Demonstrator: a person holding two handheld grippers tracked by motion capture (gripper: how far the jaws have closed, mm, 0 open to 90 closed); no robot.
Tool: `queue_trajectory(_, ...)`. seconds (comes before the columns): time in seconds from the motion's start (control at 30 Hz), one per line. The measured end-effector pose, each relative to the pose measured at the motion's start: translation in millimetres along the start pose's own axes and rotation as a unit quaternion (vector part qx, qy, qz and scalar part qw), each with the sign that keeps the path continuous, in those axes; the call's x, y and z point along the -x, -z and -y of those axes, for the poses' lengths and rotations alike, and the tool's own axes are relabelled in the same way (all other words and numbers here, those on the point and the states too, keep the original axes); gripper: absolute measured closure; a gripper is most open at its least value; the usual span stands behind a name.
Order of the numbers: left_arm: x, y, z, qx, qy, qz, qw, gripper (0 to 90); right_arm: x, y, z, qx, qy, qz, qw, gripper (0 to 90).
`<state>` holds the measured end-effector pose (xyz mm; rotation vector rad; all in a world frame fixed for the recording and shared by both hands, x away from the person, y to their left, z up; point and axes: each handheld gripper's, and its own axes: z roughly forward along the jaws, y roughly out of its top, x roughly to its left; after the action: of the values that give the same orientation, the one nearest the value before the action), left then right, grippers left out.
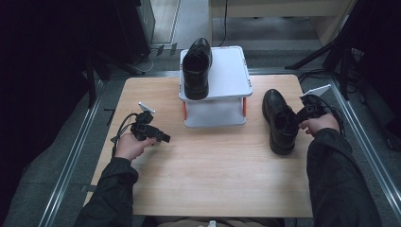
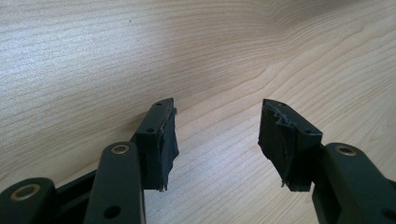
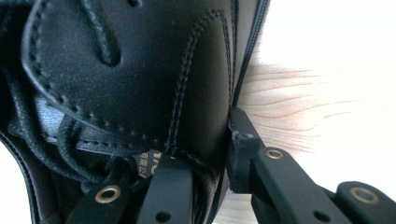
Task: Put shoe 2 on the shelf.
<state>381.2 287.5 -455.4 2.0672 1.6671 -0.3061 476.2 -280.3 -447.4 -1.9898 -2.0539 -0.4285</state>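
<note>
**Second shoe gripped at the collar, rack slot open**

Left gripper (image 1: 163, 137) idles over bare table (image 1: 213, 165) at the left, jaws spread wide, nothing between them – the left gripper view has just wood grain past the pads (image 2: 163, 140).

Centre: white two-tier rack (image 1: 215, 87) with orange posts at the far edge of the table. One black shoe (image 1: 197, 68) already sits on the left half of the top shelf, toe toward the person. Right half of that shelf is bare; the lower shelf looks bare too, though part of it is hidden.

Right: the other shoe (image 1: 280, 122) stands on the table just right of the rack, toe toward the person. Right gripper (image 1: 299, 117) is closed on its side wall at the opening – one jaw inside the shoe, one outside against the leather, as the right gripper view shows (image 3: 201, 140).

Handling, my read:
- Leather dress shoe, moderate weight, sole stiff, upper wall soft. Held at the collar, the wall will likely flex and the toe may sag or swing.
- Polished leather looks slick; grip near the stitched seam is probably the best bet.
- Laces (image 3: 70, 135) are loose inside the opening, could snag the inner jaw on release.

In the way: the rack's right front post and shelf edge sit between the shoe and the free slot, so lift clear before moving across. Placed shoe is close beside the slot – keep off it.
</note>
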Motion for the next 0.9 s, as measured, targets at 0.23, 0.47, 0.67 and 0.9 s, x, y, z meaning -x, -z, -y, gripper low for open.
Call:
queue_trajectory(0.23,-1.8,1.2,0.5,0.001,-0.001,-0.001,1.0000,45.8,4.6,5.9,-3.0,0.000,-0.025,-0.029,0.9993,83.8)
queue_trajectory(0.47,-0.7,0.7,0.4,0.003,-0.003,0.001,1.0000,45.9,-0.8,20.9,-7.1,0.010,-0.031,-0.040,0.9987,84.1)
queue_trajectory(0.67,-1.3,0.5,0.3,0.003,-0.001,0.002,1.0000,45.8,-14.2,44.3,-15.9,0.020,-0.024,-0.032,0.9990,84.1)
queue_trajectory(0.9,-1.2,0.3,0.2,0.004,-0.002,0.005,1.0000,45.8,-31.4,77.4,-26.3,0.037,-0.023,-0.047,0.9979,84.1)
